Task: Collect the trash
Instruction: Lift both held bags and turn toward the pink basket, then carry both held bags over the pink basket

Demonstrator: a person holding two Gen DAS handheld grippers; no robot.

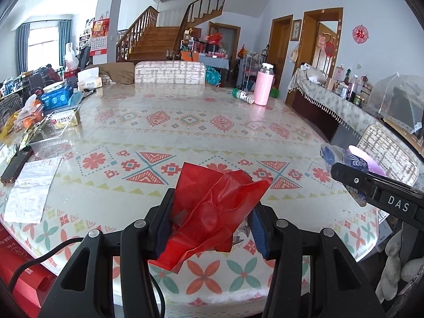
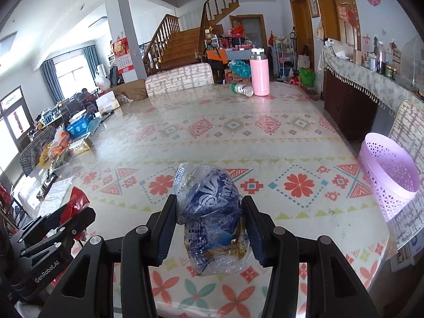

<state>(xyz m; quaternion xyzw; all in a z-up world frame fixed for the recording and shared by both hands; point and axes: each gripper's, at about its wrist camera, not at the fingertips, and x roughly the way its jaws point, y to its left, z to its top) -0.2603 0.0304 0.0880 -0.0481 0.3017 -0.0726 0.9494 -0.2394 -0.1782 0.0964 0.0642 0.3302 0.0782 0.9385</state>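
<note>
- Your left gripper (image 1: 212, 222) has its fingers closed on a crumpled red wrapper (image 1: 217, 212), held above the near edge of the patterned surface (image 1: 185, 132).
- Your right gripper (image 2: 209, 228) has its fingers clamped on a crushed blue-and-clear plastic bag (image 2: 209, 212), also over the surface.
- A lilac perforated basket (image 2: 389, 175) stands at the surface's right edge, well apart from both loads.
- A pink bottle (image 2: 259, 74) stands at the far end.
</note>
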